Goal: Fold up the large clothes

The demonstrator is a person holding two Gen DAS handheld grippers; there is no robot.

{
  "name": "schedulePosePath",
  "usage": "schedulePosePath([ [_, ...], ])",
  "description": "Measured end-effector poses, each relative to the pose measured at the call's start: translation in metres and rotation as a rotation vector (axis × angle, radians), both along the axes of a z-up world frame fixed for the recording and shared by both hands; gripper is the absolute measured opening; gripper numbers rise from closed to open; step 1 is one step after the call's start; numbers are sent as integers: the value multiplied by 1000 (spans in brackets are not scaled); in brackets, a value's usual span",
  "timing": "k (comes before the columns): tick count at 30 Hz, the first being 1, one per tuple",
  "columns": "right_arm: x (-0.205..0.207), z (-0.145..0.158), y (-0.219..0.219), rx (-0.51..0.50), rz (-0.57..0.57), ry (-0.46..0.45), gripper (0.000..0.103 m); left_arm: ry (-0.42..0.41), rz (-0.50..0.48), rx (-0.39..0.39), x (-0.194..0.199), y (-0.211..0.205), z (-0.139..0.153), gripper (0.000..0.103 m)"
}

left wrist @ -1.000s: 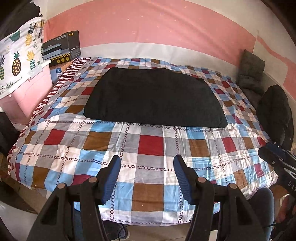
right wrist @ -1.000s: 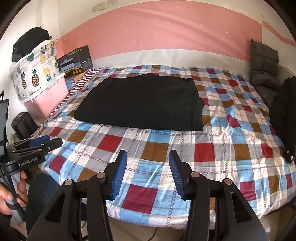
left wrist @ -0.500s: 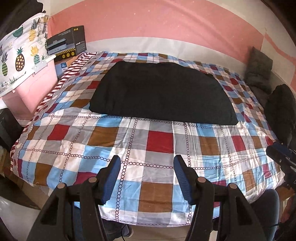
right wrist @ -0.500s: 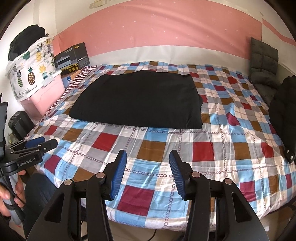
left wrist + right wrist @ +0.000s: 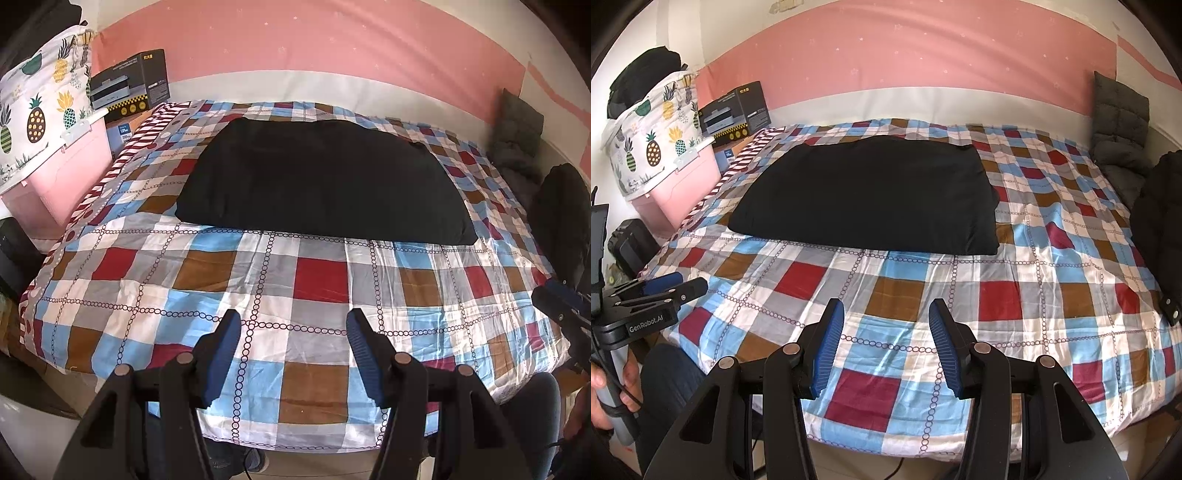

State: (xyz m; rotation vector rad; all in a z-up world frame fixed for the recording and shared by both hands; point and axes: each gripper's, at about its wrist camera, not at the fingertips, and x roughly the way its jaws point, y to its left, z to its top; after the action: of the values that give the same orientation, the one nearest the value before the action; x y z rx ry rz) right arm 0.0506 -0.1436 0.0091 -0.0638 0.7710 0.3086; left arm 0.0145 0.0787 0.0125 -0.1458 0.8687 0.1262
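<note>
I hold 2 tools over the near edge of a bed (image 5: 321, 280) covered in a checked quilt. The left tool (image 5: 291, 341) hangs with its blue pads apart and nothing between them; the right tool (image 5: 886, 332) is likewise spread and empty. A black garment (image 5: 321, 177), folded into a broad flat rectangle, lies on the quilt toward the far side, well apart from both tools. A pink storage box (image 5: 683, 173) stands beside the bed at left.
</note>
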Motion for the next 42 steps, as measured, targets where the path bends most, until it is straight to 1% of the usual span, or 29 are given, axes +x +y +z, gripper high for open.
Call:
schedulePosePath([
  [16, 0, 0, 1, 1, 1, 1, 49, -7, -13, -3, -3, 0, 1, 61],
  [22, -2, -1, 3, 3, -1, -2, 49, -12, -12, 13, -4, -1, 3, 61],
  [30, -3, 0, 2, 4, -1, -2, 49, -11, -19, 7, -5, -3, 4, 61],
  [34, -5, 0, 4, 5, -4, -7, 49, -12, -20, 21, -6, -5, 6, 61],
  [42, -5, 1, 3, 6, -3, -6, 49, -13, -17, 4, -7, -4, 7, 62],
])
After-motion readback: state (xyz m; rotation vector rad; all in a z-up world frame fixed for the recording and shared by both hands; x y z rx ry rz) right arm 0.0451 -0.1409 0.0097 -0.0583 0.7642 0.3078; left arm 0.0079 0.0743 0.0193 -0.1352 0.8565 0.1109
